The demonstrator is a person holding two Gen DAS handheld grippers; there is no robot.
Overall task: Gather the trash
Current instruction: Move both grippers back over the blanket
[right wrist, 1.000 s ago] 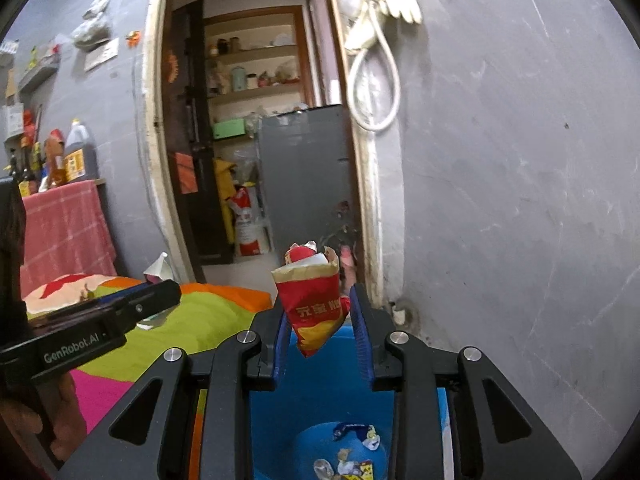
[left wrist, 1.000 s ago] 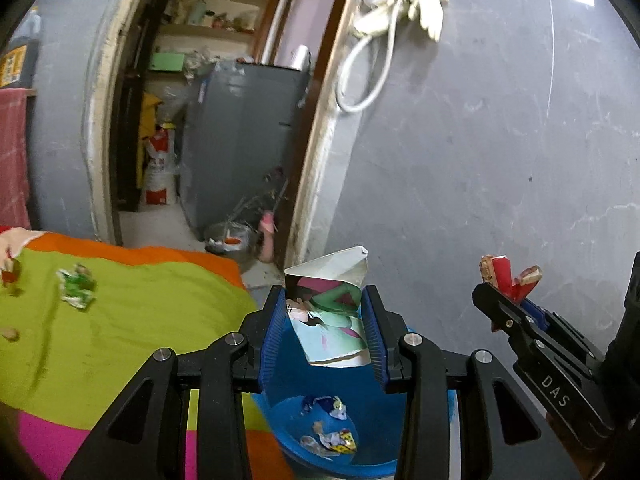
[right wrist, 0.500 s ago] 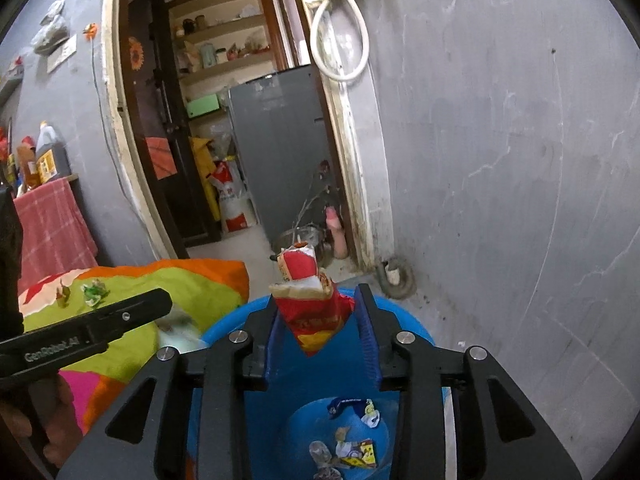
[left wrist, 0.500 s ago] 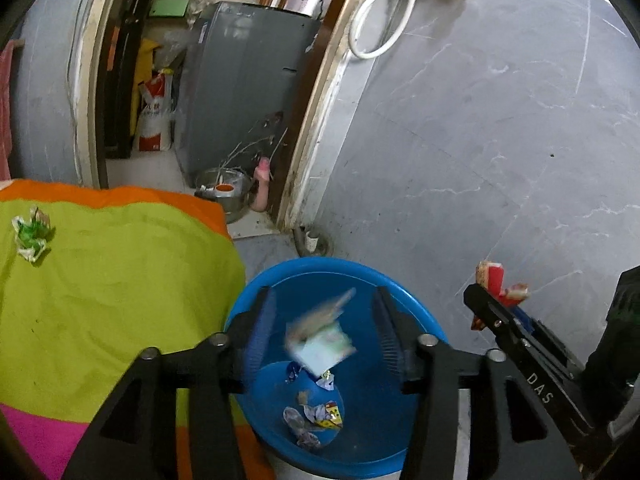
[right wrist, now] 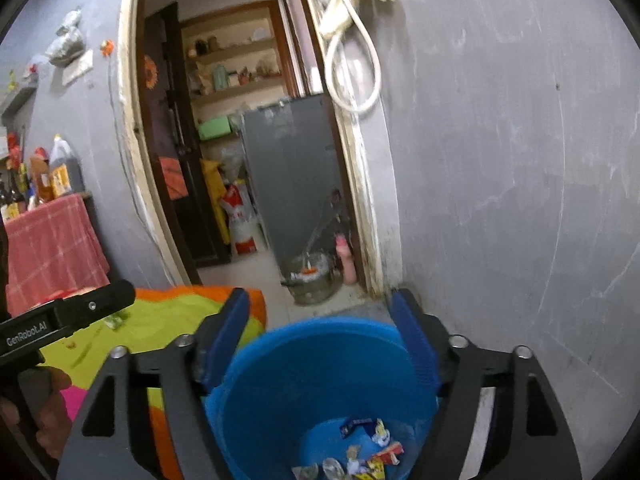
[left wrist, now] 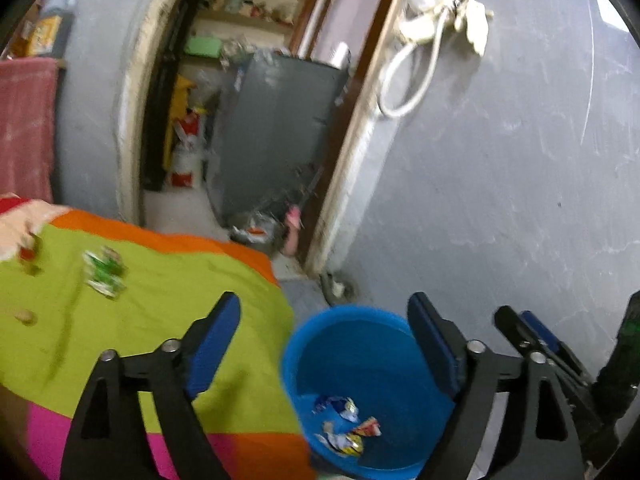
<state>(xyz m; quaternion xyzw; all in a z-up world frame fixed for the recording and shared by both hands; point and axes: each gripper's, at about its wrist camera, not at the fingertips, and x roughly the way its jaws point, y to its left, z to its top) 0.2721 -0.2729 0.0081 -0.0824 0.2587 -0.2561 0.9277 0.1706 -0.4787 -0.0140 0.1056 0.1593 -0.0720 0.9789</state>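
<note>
A blue bucket (left wrist: 360,344) stands on the floor beside the bed, with several crumpled wrappers (left wrist: 348,428) on its bottom; it also shows in the right wrist view (right wrist: 304,368) with the wrappers (right wrist: 360,452) inside. My left gripper (left wrist: 324,340) is open and empty above the bucket's left rim. My right gripper (right wrist: 320,336) is open and empty over the bucket. A green-and-white wrapper (left wrist: 103,272) and small scraps (left wrist: 25,316) lie on the green bedspread (left wrist: 168,304).
A grey wall (right wrist: 500,200) rises right behind the bucket. An open doorway (right wrist: 248,184) leads to a room with a grey fridge (right wrist: 292,176) and shelves. A pink towel (right wrist: 48,248) hangs at left. A white hose (left wrist: 416,72) hangs on the wall.
Both grippers opened and dropped their trash into the bucket: the left let go of the paper carton first, then the right released the red snack packet. Both views tilted up slightly.
</note>
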